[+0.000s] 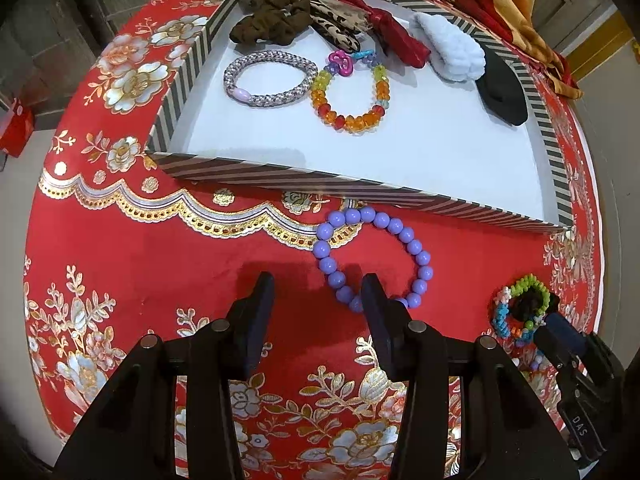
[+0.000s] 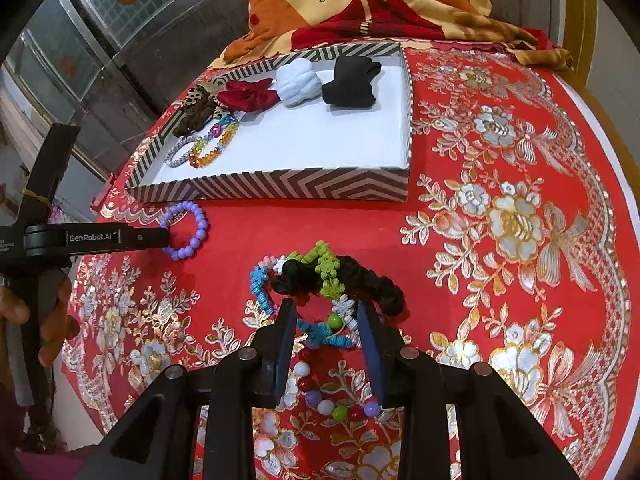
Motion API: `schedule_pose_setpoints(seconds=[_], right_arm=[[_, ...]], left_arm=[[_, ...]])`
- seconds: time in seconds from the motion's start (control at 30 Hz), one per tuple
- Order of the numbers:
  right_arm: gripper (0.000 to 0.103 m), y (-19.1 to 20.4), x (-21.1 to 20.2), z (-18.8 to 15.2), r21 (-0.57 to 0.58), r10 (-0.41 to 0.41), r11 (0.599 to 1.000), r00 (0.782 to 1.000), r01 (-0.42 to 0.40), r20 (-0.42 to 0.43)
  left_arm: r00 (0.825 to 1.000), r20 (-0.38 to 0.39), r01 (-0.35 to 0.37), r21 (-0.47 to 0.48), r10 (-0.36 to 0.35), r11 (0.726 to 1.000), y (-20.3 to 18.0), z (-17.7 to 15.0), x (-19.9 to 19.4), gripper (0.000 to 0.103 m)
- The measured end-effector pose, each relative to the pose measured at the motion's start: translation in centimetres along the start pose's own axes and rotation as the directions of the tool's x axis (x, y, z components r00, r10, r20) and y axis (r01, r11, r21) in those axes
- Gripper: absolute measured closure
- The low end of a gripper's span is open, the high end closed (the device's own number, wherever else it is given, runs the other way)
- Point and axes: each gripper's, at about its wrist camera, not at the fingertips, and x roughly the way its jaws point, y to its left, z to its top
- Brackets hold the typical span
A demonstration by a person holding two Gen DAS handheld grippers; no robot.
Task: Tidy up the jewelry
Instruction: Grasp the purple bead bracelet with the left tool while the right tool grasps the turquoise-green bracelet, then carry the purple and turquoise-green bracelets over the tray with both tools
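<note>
Beads, smooth and round, form the purple bracelet (image 1: 374, 258) on the embroidered red worktop (image 1: 160, 264), beside our open left claw (image 1: 318, 290). Right view: our right claw (image 2: 326, 314) straddles a knotted braided pile (image 2: 320, 280), grip undeterminable; striped tray (image 2: 280, 188) beyond.

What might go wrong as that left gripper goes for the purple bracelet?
The left gripper is open, with only one finger at the purple bracelet's near edge, so closing might pinch a single bead and let the round beads slip out. The right gripper sits over a tangled pile of beads and bands; lifting could drag several pieces at once.
</note>
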Motion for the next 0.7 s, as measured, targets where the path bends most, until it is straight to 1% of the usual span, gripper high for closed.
schedule_pose_setpoints(seconds=[0.33, 0.37, 0.4, 0.43, 0.47, 0.5, 0.57, 0.63, 0.67, 0.7], right_arm=[[0.073, 0.5, 1.1, 0.6, -0.040, -0.031, 0.999, 0.999, 0.031, -0.006], [0.074, 0.6, 1.1, 0.7, -0.049, -0.033, 0.998, 0.999, 0.033, -0.006], [0.077, 0.7, 1.2, 0.7, -0.058, -0.033, 0.998, 0.999, 0.033, -0.007], [0.086, 0.8, 1.2, 0.7, -0.063, -0.033, 0.998, 0.999, 0.032, -0.008], [0.086, 0.8, 1.2, 0.7, -0.069, -0.031, 0.997, 0.999, 0.030, -0.010], [0.086, 0.9, 1.2, 0.7, -0.071, -0.027, 0.997, 1.000, 0.026, -0.012], [0.087, 0.9, 0.9, 0.5, -0.076, -0.026, 0.997, 1.000, 0.025, -0.004], [0.087, 1.0, 0.3, 0.4, -0.079, -0.021, 0.997, 1.000, 0.022, 0.010], [0.102, 1.1, -0.1, 0.4, -0.082, -0.018, 0.996, 1.000, 0.020, 0.016], [0.103, 1.2, -0.6, 0.4, -0.085, -0.008, 0.996, 1.000, 0.010, 0.021]], left_arm=[[0.997, 0.014, -0.071, 0.037, 0.070, 0.997, -0.9, 0.9, 0.6, 0.059], [0.997, 0.016, -0.073, 0.039, 0.073, 0.997, -1.1, 1.0, 0.7, 0.059], [0.997, 0.022, -0.073, 0.042, 0.073, 0.996, -1.2, 1.1, 0.7, 0.060], [0.997, 0.029, -0.072, 0.045, 0.070, 0.996, -1.2, 1.2, 0.7, 0.066], [0.997, 0.042, -0.073, 0.051, 0.071, 0.996, -1.2, 1.1, 0.7, 0.083], [0.996, 0.049, -0.076, 0.060, 0.073, 0.995, -1.3, 1.2, 0.7, 0.089], [0.997, 0.052, -0.064, 0.065, 0.060, 0.996, -1.0, 1.3, 0.8, 0.095], [0.997, 0.060, -0.043, 0.062, 0.039, 0.997, -0.6, 1.2, 0.6, 0.095], [0.998, 0.058, -0.031, 0.060, 0.028, 0.998, -0.5, 1.2, 0.4, 0.095], [0.999, 0.053, -0.010, 0.059, 0.007, 0.998, -0.3, 1.2, 0.2, 0.095]])
